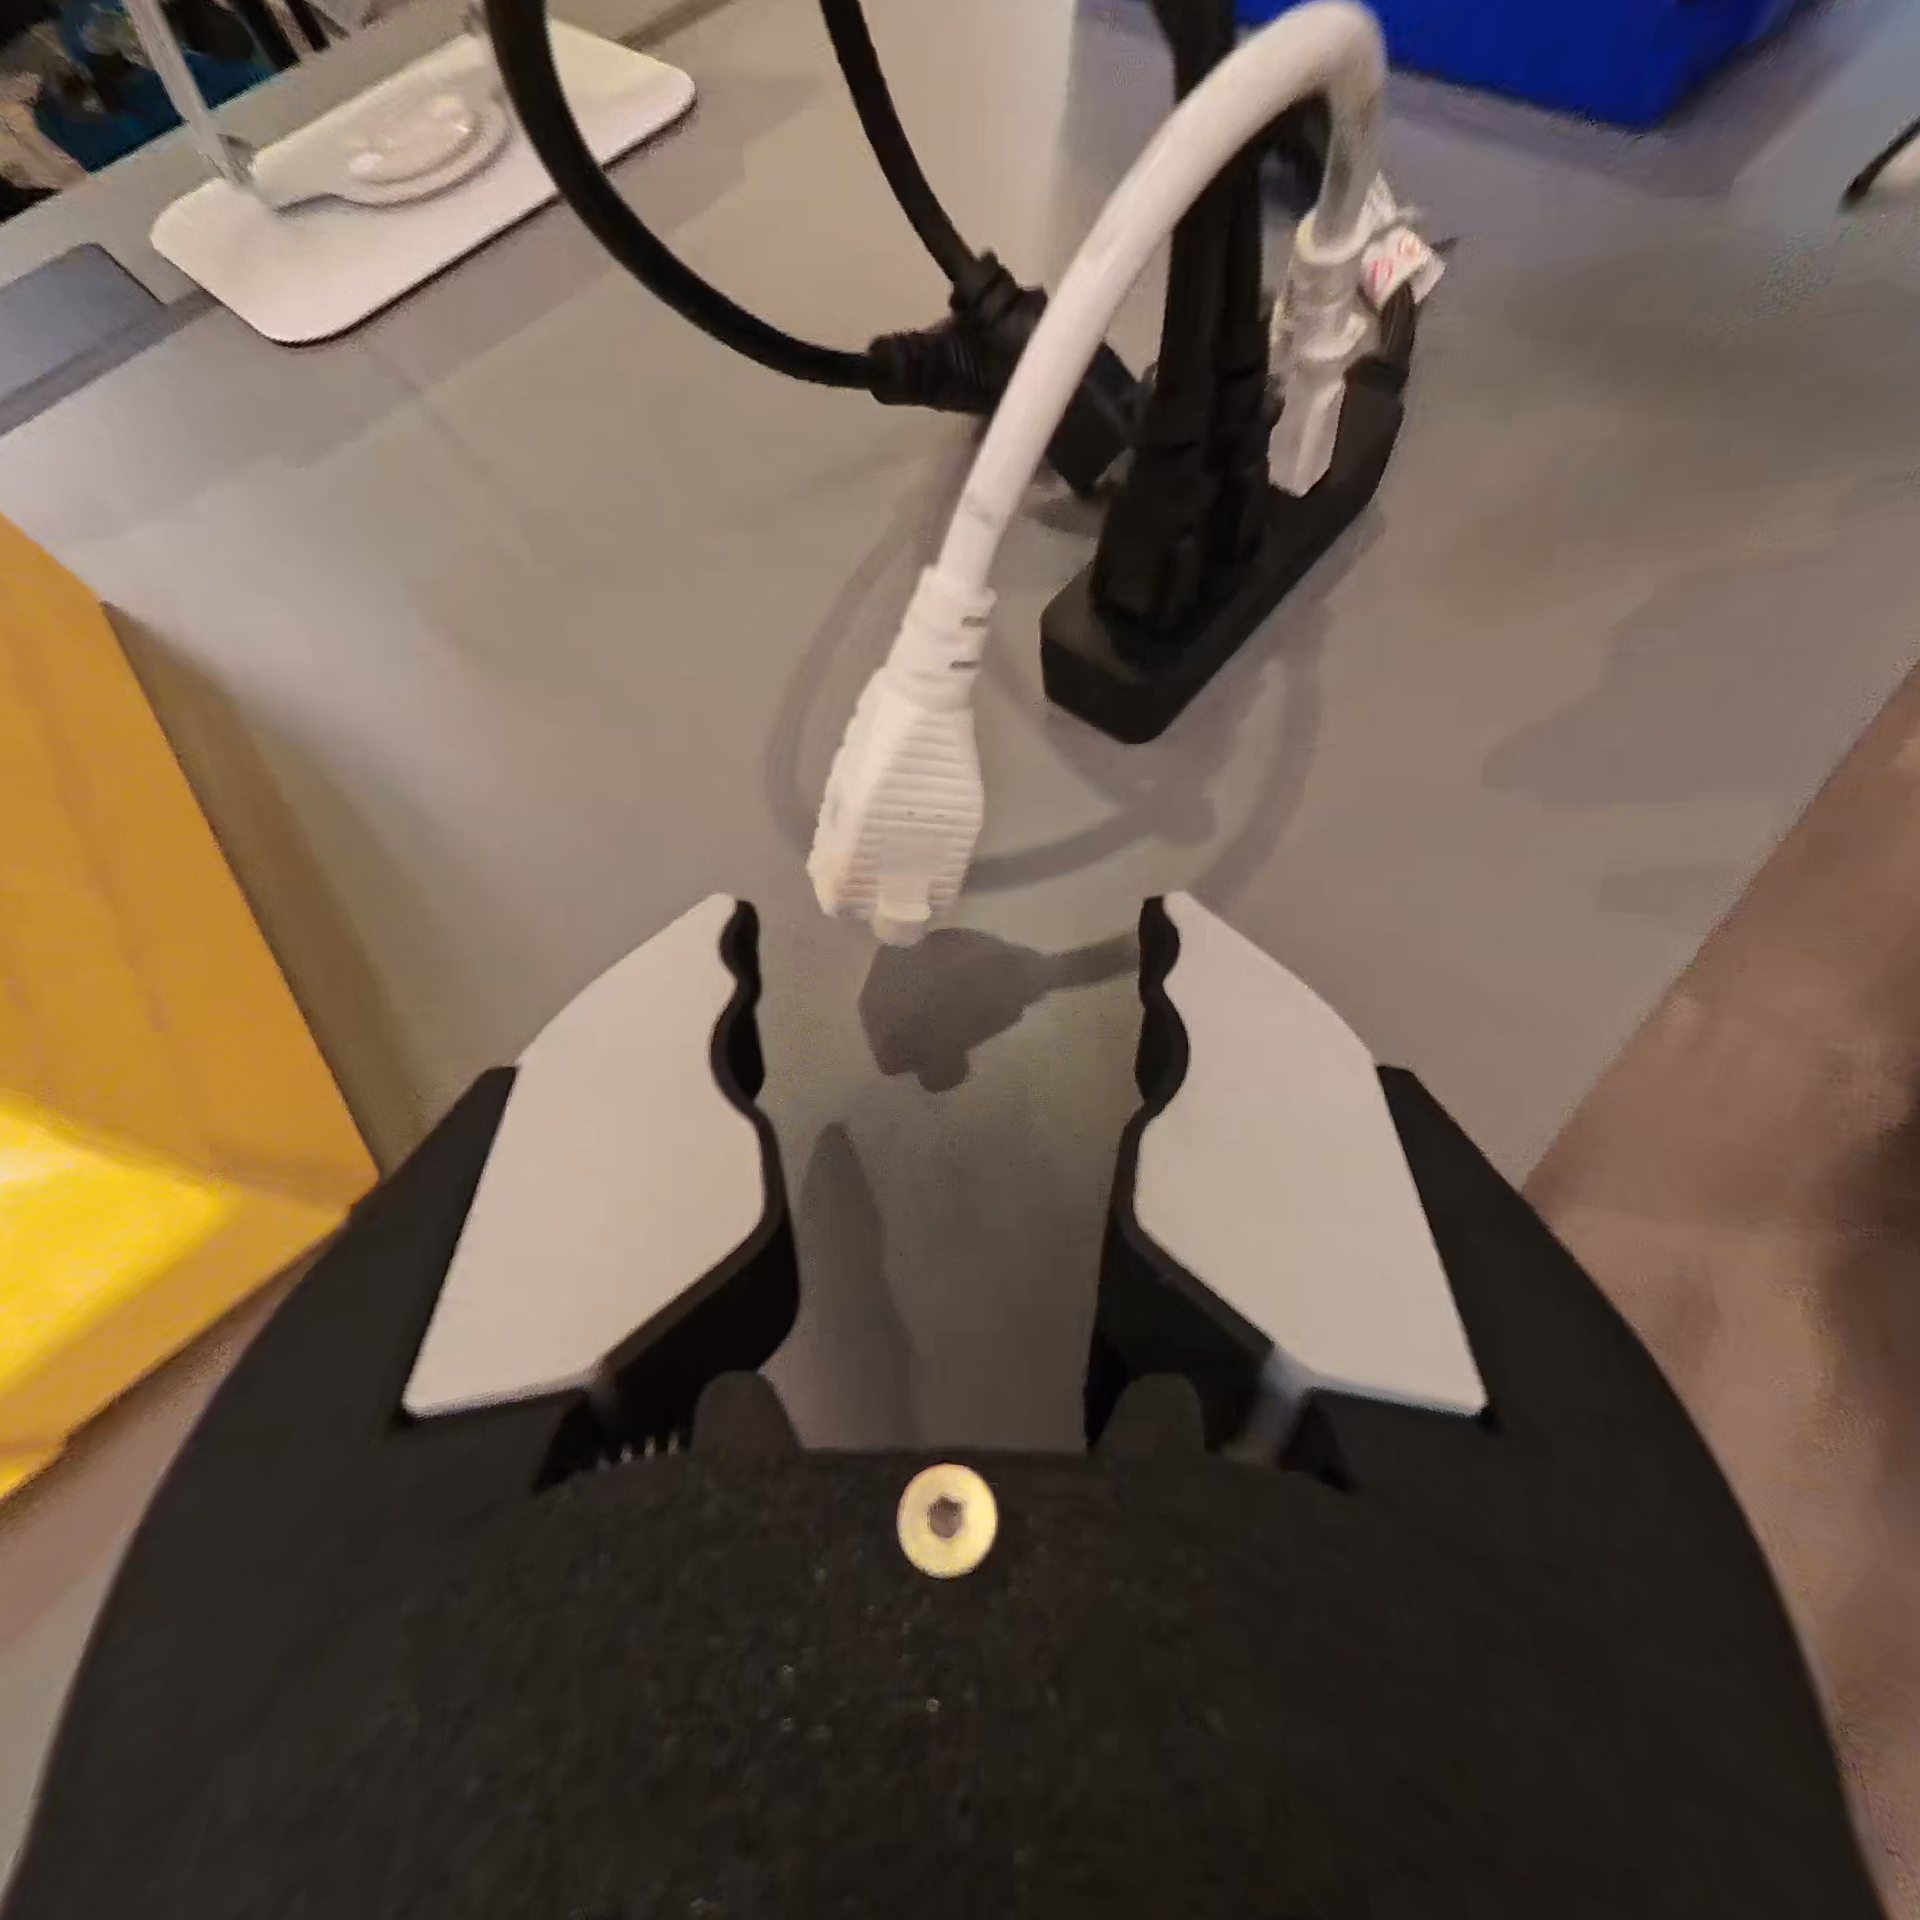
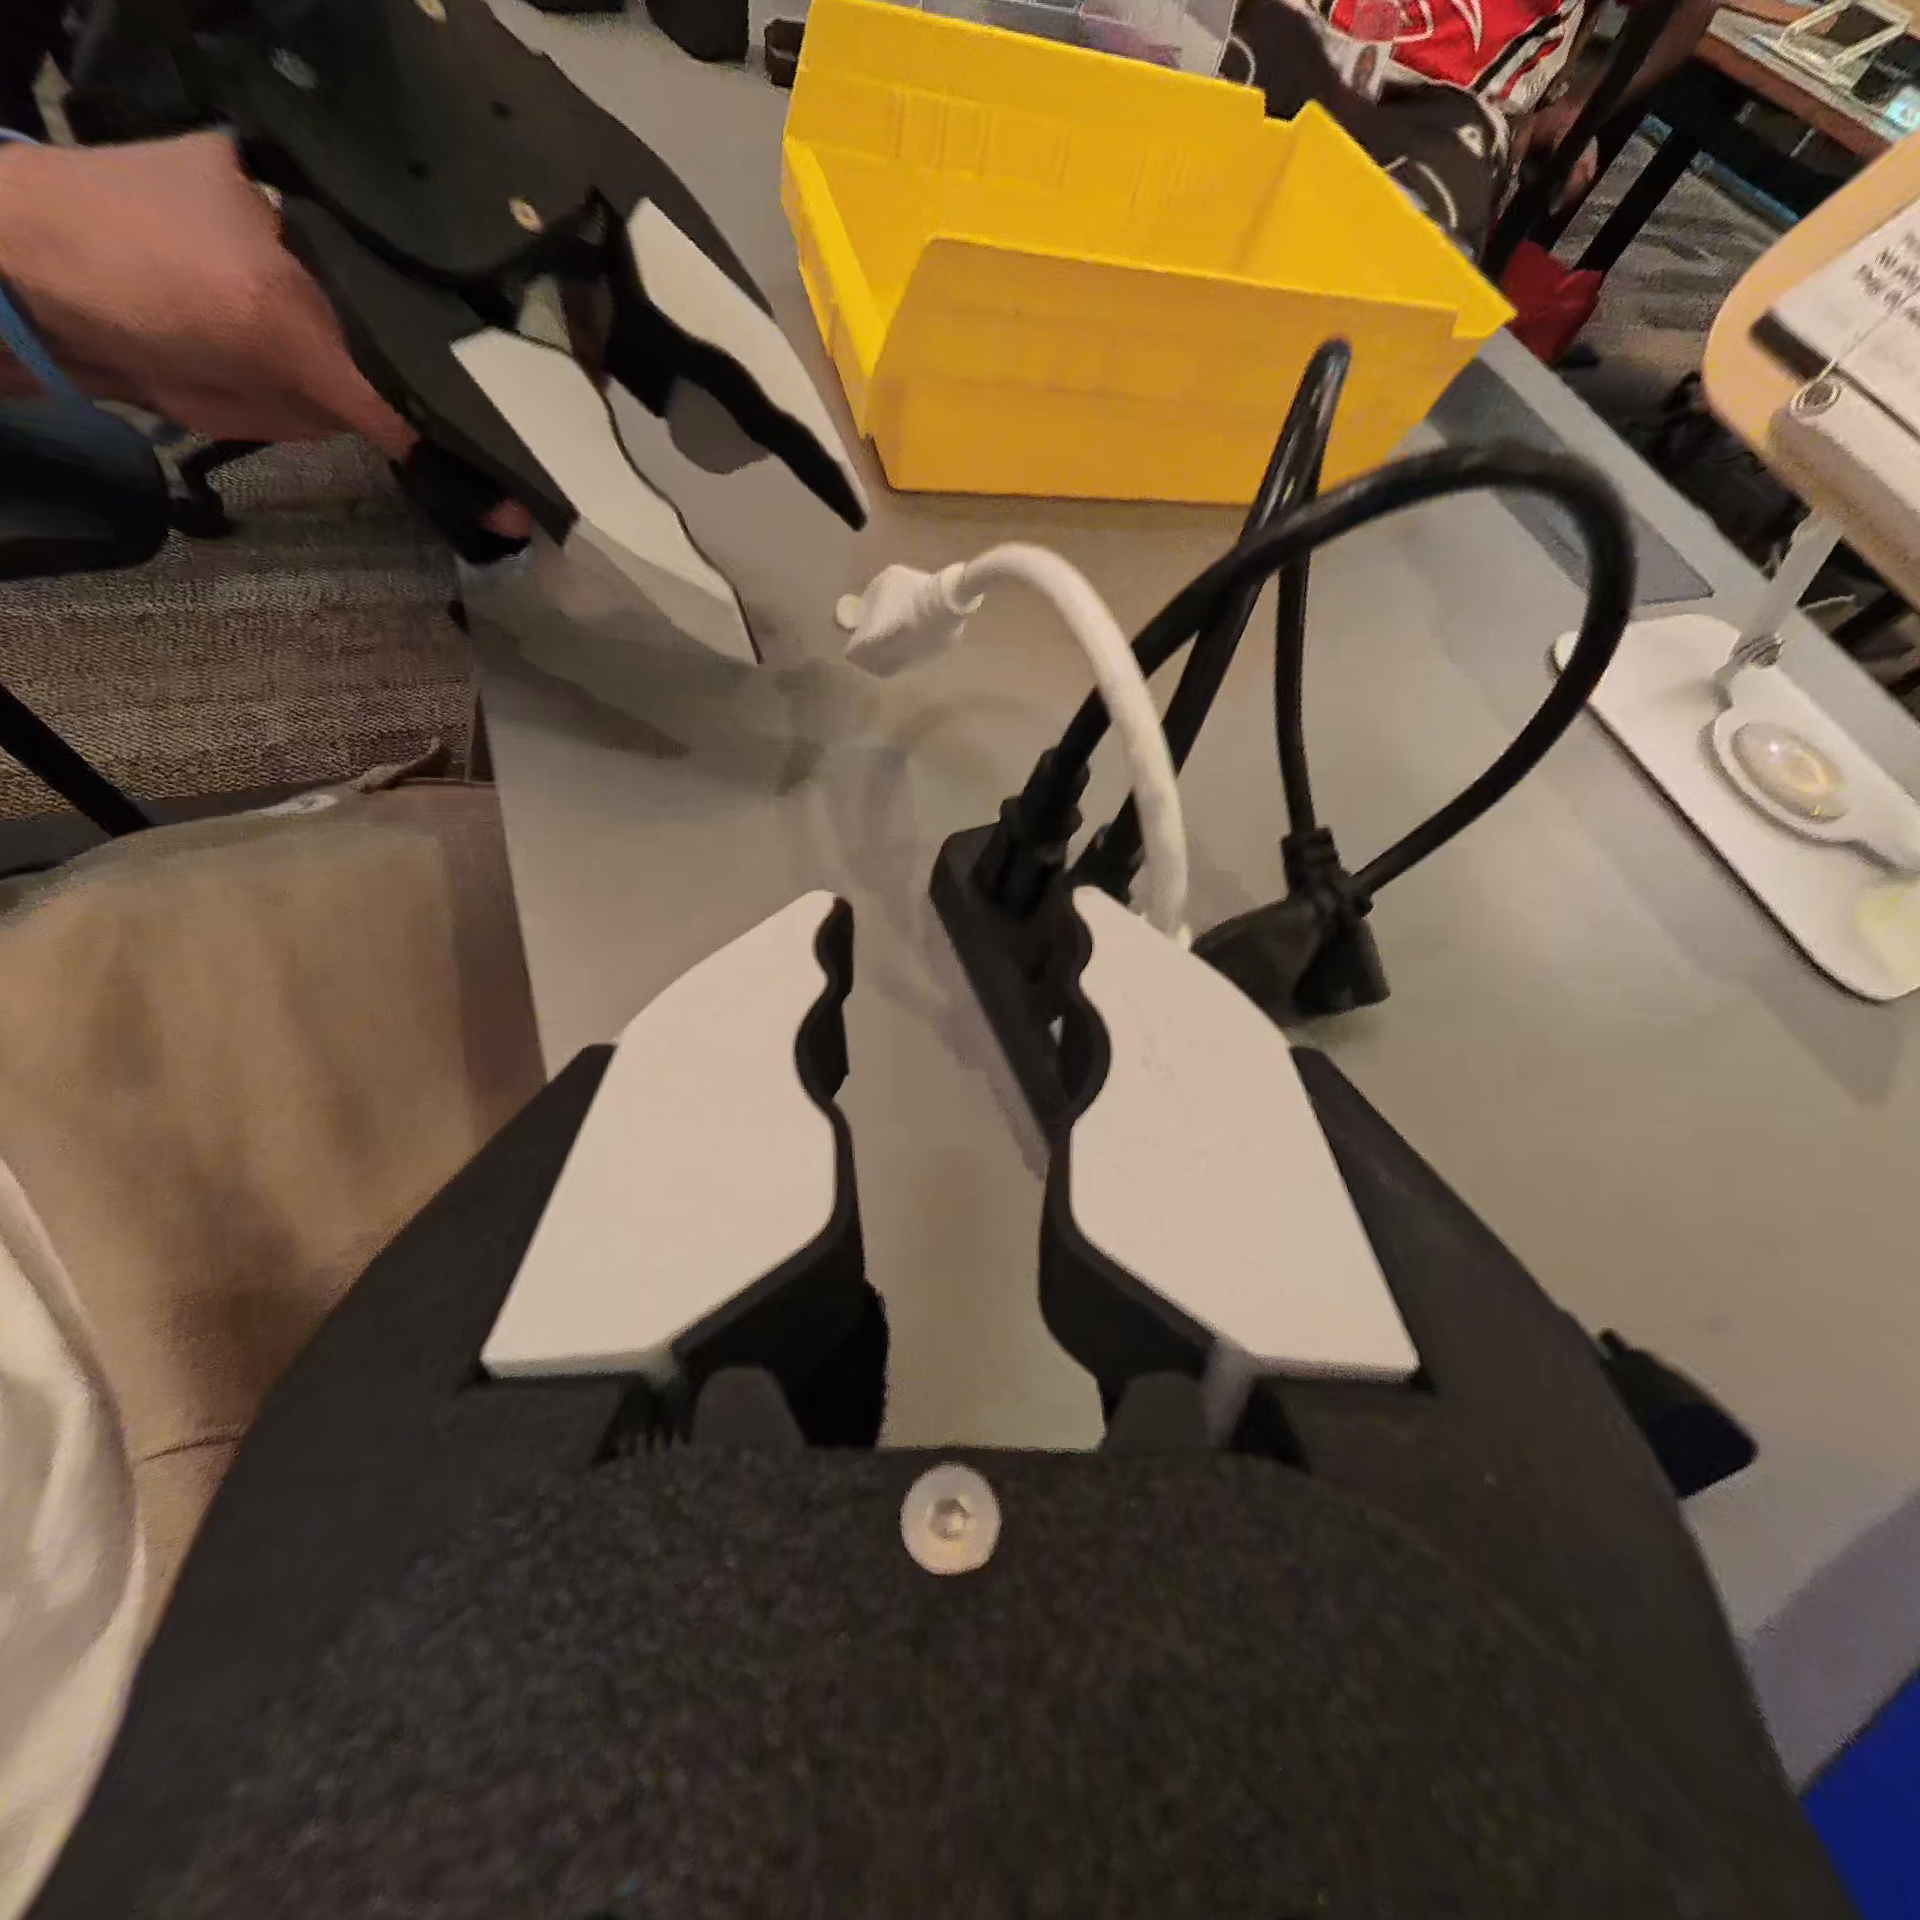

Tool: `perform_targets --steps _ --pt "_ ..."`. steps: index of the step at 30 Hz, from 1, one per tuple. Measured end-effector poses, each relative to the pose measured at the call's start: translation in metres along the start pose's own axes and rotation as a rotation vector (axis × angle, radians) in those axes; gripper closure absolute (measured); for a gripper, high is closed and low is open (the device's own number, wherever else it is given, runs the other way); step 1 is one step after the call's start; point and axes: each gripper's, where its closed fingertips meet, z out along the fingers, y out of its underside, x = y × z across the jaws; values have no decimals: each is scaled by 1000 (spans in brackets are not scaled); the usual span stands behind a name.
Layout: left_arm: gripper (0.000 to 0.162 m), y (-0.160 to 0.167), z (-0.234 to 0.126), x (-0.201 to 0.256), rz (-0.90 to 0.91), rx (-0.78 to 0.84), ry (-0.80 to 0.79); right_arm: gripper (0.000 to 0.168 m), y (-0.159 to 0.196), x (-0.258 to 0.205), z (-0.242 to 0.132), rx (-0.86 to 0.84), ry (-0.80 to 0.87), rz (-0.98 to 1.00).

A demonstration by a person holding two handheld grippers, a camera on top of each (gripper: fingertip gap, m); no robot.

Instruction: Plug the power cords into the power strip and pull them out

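My left gripper (image 1: 951, 914) is spread wide, holding nothing, with the free end of the white cord (image 1: 899, 800) hanging just past its fingertips, above the grey table (image 1: 520, 623). My right gripper (image 2: 961, 935) is parted too, also empty, low beside the near end of the black power strip (image 2: 987, 914).

The white cord arches up from its other end, which stands plugged in at the far end of the strip. Black cords (image 2: 1351, 582) crowd the sockets between. One black connector (image 2: 1299, 945) lies loose on the table to the right.

Risks, as I judge them:
- The dangling plug looks free to swing; closing off-centre could knock it aside.
- The stiff arch may lever the strip up if I pull before my right gripper pins it.
- Crowded cords leave little room to line the plug up.

Yellow bin (image 2: 1143, 312) sits far left, clear of the work.
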Motion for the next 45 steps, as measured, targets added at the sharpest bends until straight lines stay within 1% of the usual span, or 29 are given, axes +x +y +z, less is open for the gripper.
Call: perform_targets --steps 1,4,7,10,13,15,17,19,20,21,22,23,25,26,27,29,31,32,33,34,35,36,37,38,40,41,44,45 --pt "92 2 5 -4 22 -13 15 131 -5 2 2 4 -9 -3" --pt "110 3 21 -14 107 -34 49 133 -13 3 7 36 -48 25" --pt "128 10 34 -12 146 -95 126 134 -1 4 13 44 -72 67" --pt "128 5 27 -13 158 -92 153 134 13 8 16 39 -65 95" --pt "128 -18 -2 -25 211 -43 100 134 7 17 11 33 -17 35" --pt "129 -38 -22 -28 264 -36 73 131 -13 21 9 51 -4 -28" --pt "129 -63 -38 -27 343 -16 40 125 -39 22 12 66 2 -119" --pt "129 -90 -51 -21 401 14 28 125 -65 22 19 90 4 -230" --pt "129 -103 -56 -17 426 28 28 130 -79 22 23 118 10 -289" --pt "129 -114 -58 -12 451 40 29 132 -92 24 27 155 43 -344" --pt "129 -124 -60 -8 473 49 30 127 -102 28 34 161 76 -391" --pt "130 -133 -59 -3 491 56 35 119 -105 30 41 129 92 -424" --pt "130 -148 -56 9 524 68 50 115 -102 31 55 49 77 -445" --pt "129 -154 -53 14 543 67 56 124 -101 31 57 29 74 -446" --pt "129 -158 -50 17 560 63 50 148 -102 36 55 27 111 -434" --pt "129 -166 -47 20 569 95 32 148 -102 43 49 45 118 -392" --pt "131 -177 -49 16 486 195 -12 148 -106 48 41 113 111 -276" --pt "128 -177 -50 9 410 239 -48 148 -108 53 37 137 119 -230" --pt "124 -173 -48 4 316 281 -49 148 -109 58 32 155 133 -199" --pt "123 -162 -41 7 218 306 5 148 -110 63 28 169 149 -173" --pt "117 -144 -28 17 141 276 95 148 -111 66 24 181 162 -150" --pt "106 -120 -8 27 96 193 162 149 -111 68 22 192 166 -133" --pt "99 -95 13 37 88 104 190 148 -111 68 21 198 165 -121" --pt "98 -75 33 46 104 48 198 148 -111 69 20 201 171 -111" --pt "99 -55 63 65 131 4 225 148 -111 69 20 209 180 -95" --pt "104 -51 73 74 144 -21 247 148 -111 68 19 211 177 -86" --pt "120 -53 97 80 207 -44 225 148 -112 67 16 224 188 -62" --pt "125 -54 103 82 211 -48 241 148 -112 67 14 234 185 -47"
